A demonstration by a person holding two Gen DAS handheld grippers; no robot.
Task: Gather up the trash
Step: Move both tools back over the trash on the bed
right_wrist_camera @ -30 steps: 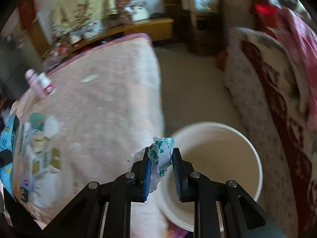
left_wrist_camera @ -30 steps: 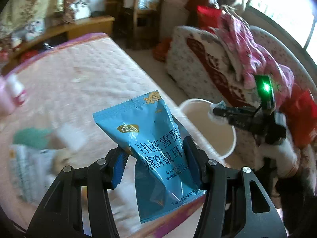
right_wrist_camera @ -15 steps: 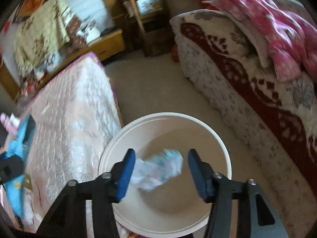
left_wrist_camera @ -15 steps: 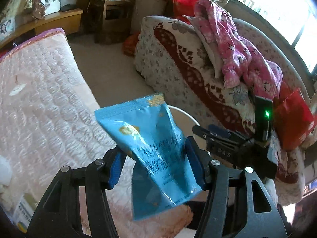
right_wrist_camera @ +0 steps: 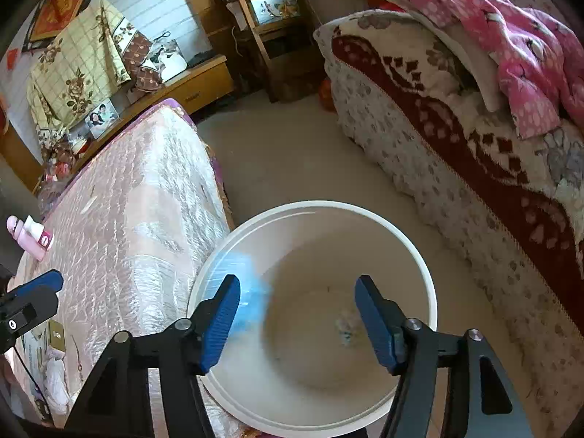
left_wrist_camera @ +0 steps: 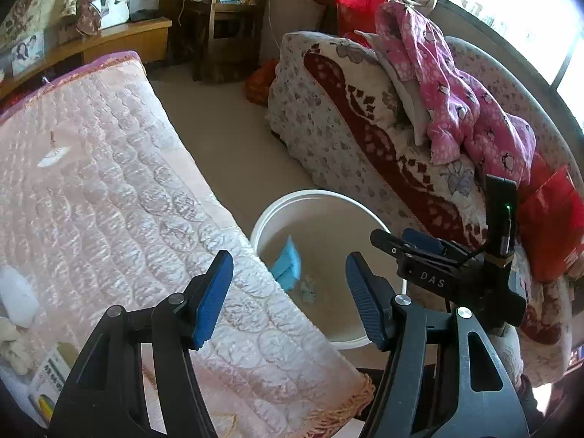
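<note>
A white bucket (left_wrist_camera: 368, 215) stands on the floor beside the bed; it also shows in the right wrist view (right_wrist_camera: 408, 233). A blue snack bag (left_wrist_camera: 289, 263) is inside it, seen as a blur in the right wrist view (right_wrist_camera: 252, 284). A crumpled wrapper (right_wrist_camera: 346, 325) lies on the bucket's bottom, also visible in the left wrist view (left_wrist_camera: 308, 290). My left gripper (left_wrist_camera: 290, 301) is open and empty above the bed's edge by the bucket. My right gripper (right_wrist_camera: 297, 323) is open and empty over the bucket; it shows in the left wrist view (left_wrist_camera: 430, 255).
The pink quilted bed (left_wrist_camera: 95, 189) holds more litter at its near end (left_wrist_camera: 22, 314). A pink bottle (right_wrist_camera: 27, 237) lies on the bed. A sofa with a red-patterned cover (left_wrist_camera: 383, 120) and pink clothes (left_wrist_camera: 456, 87) stands right of the bucket.
Both grippers opened. The blue bag left my left gripper and dropped into the bucket. The crumpled wrapper fell from my right gripper to the bucket's bottom.
</note>
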